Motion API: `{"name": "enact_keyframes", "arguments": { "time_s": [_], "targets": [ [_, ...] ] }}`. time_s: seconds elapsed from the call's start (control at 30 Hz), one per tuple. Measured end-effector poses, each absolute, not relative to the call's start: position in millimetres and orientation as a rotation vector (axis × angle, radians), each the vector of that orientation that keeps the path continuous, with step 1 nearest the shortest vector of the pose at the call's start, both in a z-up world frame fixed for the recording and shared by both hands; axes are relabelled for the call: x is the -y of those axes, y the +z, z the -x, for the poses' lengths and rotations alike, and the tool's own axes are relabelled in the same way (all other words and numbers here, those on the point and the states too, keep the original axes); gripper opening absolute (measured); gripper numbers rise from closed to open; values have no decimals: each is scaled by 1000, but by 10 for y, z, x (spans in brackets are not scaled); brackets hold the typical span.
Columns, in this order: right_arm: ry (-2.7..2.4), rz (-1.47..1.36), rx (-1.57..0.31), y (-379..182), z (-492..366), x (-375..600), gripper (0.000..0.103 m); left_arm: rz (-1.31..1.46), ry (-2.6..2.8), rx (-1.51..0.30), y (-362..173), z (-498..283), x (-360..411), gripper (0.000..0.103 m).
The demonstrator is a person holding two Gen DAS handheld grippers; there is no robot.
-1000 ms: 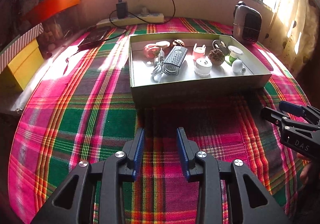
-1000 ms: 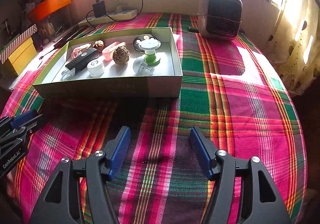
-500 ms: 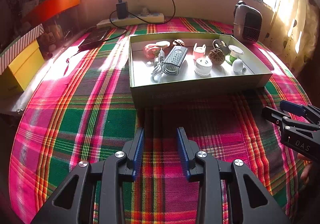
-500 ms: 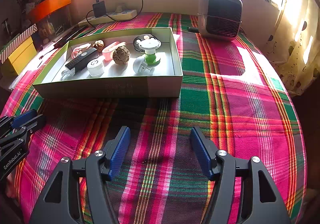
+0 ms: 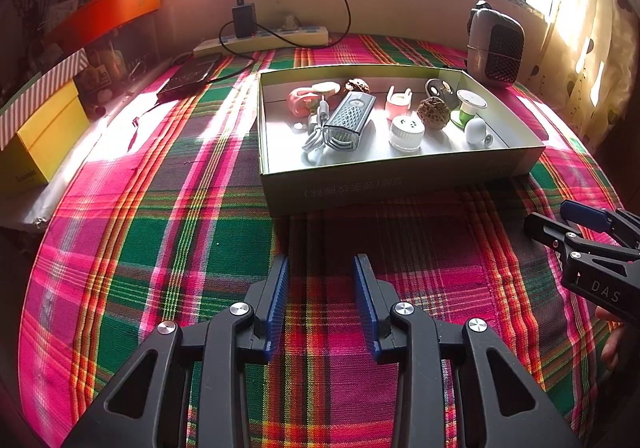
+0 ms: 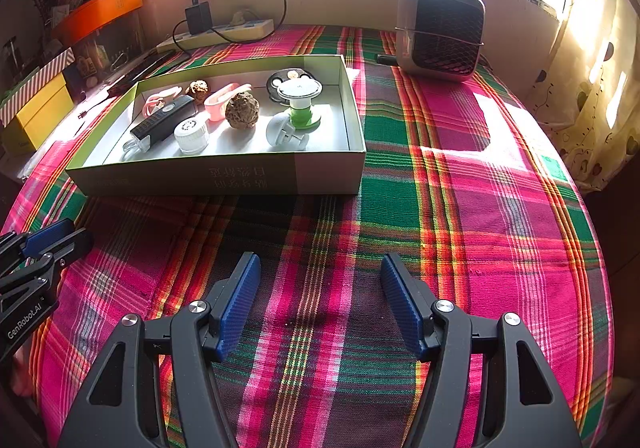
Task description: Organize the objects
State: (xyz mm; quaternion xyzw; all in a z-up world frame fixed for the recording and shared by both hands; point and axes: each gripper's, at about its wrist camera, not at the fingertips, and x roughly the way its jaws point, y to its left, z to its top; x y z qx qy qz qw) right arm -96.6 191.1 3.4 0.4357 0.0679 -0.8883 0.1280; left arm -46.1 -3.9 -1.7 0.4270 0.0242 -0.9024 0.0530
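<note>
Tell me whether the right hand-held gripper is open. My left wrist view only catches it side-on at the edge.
Observer: Yes. The right hand-held gripper is wide open, with only plaid cloth between its pads.
Operator: Is the white round thing near the box's right end a ball?
Observer: No. The white round thing has metal prongs sticking out of its side, like a plug.
Operator: Does anything lie between the heater and the box?
Observer: A short dark stub sticks out from the base of the heater toward the box, without touching it.
</note>
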Motion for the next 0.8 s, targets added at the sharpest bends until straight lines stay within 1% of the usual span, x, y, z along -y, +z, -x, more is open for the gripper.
{"name": "enact_keyframes", "arguments": {
  "time_s": [0.8],
  "targets": [
    [-2584, -1267, -198, 31, 966, -1911, 64, -1296, -2741, -77, -21, 465, 38, 31]
  ]
}}
